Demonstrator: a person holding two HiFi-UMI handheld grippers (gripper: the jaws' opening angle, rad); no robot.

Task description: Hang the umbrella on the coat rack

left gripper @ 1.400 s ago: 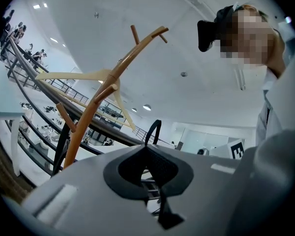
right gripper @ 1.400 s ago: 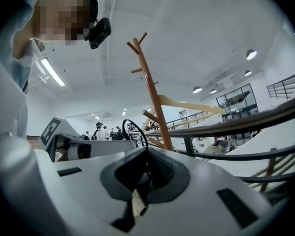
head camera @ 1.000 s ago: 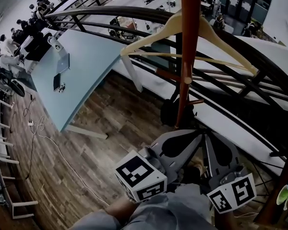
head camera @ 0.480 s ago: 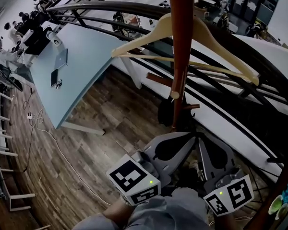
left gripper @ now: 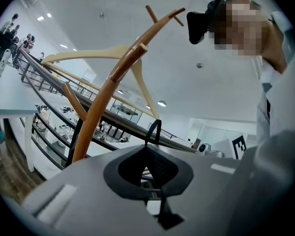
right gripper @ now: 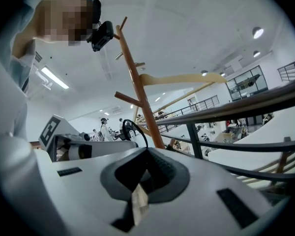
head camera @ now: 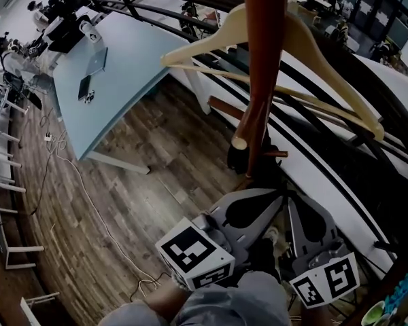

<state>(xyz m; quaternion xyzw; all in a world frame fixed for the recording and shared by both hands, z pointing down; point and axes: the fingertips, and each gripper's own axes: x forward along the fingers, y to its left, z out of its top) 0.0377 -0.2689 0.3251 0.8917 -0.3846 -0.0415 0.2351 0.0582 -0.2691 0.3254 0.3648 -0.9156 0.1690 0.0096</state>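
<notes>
The brown wooden coat rack pole (head camera: 262,66) rises toward me in the head view, with a short peg (head camera: 245,131) on its left side. A pale wooden hanger (head camera: 292,53) hangs on it. Low down, my left gripper (head camera: 273,199) and right gripper (head camera: 296,202) sit close together by the pole's foot, with a dark umbrella (head camera: 262,253) between them, mostly hidden. The left gripper (left gripper: 148,157) is shut, and a black strap loop (left gripper: 154,131) sticks out of it. The right gripper (right gripper: 146,167) is shut on dark material with a thin black loop (right gripper: 133,132) and a white tag (right gripper: 140,200).
A curved black railing (head camera: 340,148) runs behind the rack. A light blue table (head camera: 115,80) with a laptop stands to the left on the wooden floor (head camera: 122,202). Cables (head camera: 75,175) trail over the floor. White chairs (head camera: 7,182) line the far left.
The head view has swung a little; the pole and hanger look larger and nearer. Both grippers stay shut, low and close together at the rack's foot.
</notes>
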